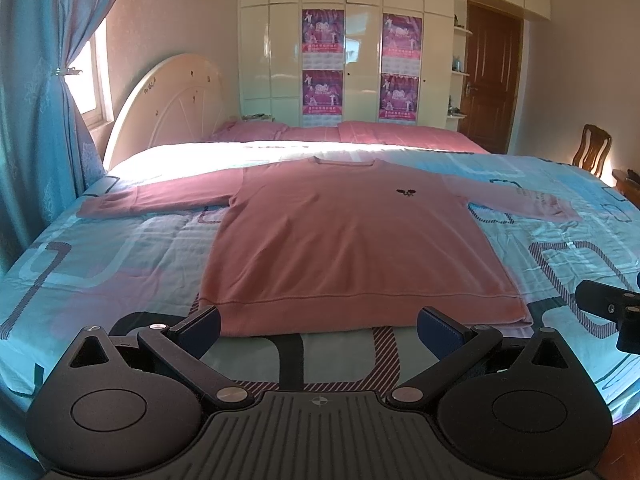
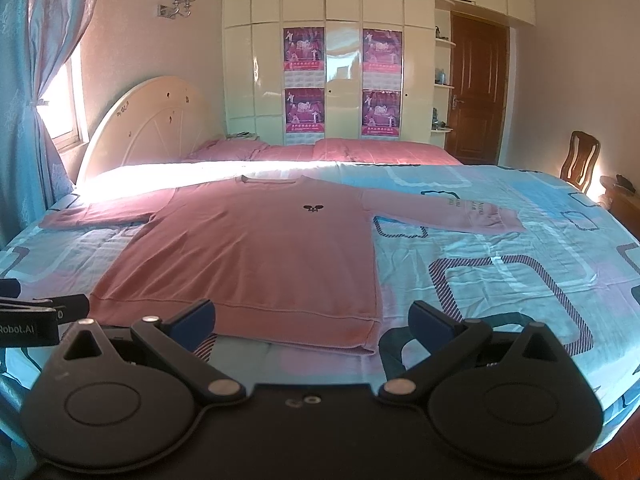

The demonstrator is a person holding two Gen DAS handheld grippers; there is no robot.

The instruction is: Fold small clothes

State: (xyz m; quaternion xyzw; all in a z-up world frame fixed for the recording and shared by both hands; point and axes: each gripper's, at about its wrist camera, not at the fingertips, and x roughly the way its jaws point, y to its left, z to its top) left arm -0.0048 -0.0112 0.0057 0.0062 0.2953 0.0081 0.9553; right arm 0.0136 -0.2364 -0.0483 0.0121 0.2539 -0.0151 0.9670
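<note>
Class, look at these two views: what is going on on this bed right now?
A person holds two handheld tongs over a bed, ready to fold a pink sweatshirt. It lies flat, front up, both sleeves spread out, hem nearest the cameras. The left tongs and right tongs are both open, near the hem, gripping nothing. No fold has been made yet.

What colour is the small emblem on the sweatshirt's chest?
Dark, nearly black emblem on the pink sweatshirt; clearest in the right wrist view.

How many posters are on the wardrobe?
4, in two columns on the wardrobe: upper left, lower left, upper right, lower right.
</note>
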